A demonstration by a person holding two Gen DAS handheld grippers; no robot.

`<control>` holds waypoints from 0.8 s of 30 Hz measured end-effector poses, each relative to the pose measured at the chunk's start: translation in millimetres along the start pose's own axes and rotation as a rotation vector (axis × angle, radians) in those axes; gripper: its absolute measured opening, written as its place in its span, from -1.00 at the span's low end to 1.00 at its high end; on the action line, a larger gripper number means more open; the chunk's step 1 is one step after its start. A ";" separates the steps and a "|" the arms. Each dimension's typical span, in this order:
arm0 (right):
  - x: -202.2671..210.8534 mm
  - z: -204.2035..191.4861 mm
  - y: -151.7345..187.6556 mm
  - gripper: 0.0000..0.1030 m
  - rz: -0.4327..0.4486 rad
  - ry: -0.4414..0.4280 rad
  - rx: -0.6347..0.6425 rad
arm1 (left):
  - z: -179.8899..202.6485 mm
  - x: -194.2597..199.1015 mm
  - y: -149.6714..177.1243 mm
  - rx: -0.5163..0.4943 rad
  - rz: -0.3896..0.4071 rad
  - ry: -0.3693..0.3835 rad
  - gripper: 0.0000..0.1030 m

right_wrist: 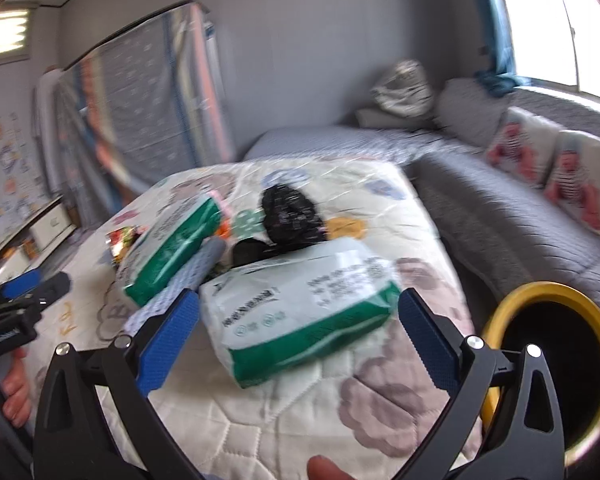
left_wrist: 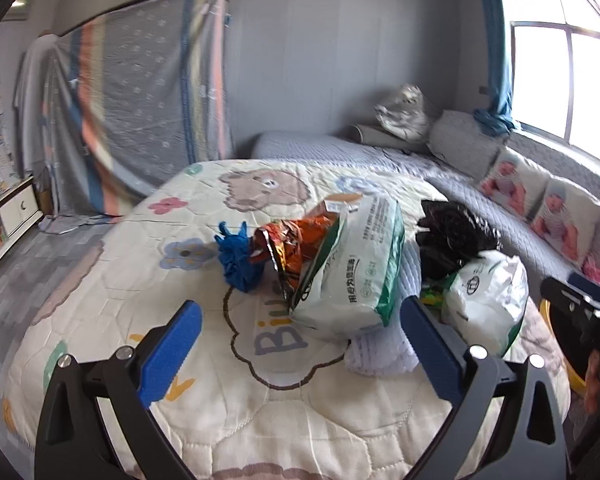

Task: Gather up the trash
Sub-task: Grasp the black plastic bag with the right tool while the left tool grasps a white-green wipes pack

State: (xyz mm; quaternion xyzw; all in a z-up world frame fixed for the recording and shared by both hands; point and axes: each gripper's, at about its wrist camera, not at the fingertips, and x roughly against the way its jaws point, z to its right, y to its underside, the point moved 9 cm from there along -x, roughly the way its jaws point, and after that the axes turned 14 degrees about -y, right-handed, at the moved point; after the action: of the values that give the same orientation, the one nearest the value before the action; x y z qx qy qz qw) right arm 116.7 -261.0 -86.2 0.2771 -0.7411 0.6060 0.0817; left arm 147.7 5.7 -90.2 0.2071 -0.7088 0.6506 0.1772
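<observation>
Both claws, left gripper (left_wrist: 300,344) and right gripper (right_wrist: 298,334), are held spread wide. If pinched loosely, the white-green pack (right_wrist: 300,308) could be dropped beside the yellow bin (right_wrist: 548,292).

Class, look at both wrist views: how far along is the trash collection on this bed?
Done: nothing visibly; the yellow-rimmed bin looks dark, its contents unclear. In hand: nothing. The right gripper is open, lined up with the nearest green-and-white pack; the left gripper is open too. Left: both packs, the snack wrapper, blue glove and black bag.
</observation>
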 end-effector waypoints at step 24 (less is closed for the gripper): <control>-111.4 29.0 -55.8 0.85 -0.125 -0.010 0.170 | 57.2 -95.1 -23.6 -0.124 -0.131 0.123 0.86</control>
State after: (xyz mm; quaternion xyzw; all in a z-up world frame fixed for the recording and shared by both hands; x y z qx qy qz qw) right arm 244.2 -259.9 -96.8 0.3318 -0.6686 0.6591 0.0921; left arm 242.0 -46.9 -124.9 0.2016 -0.7202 0.6041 0.2751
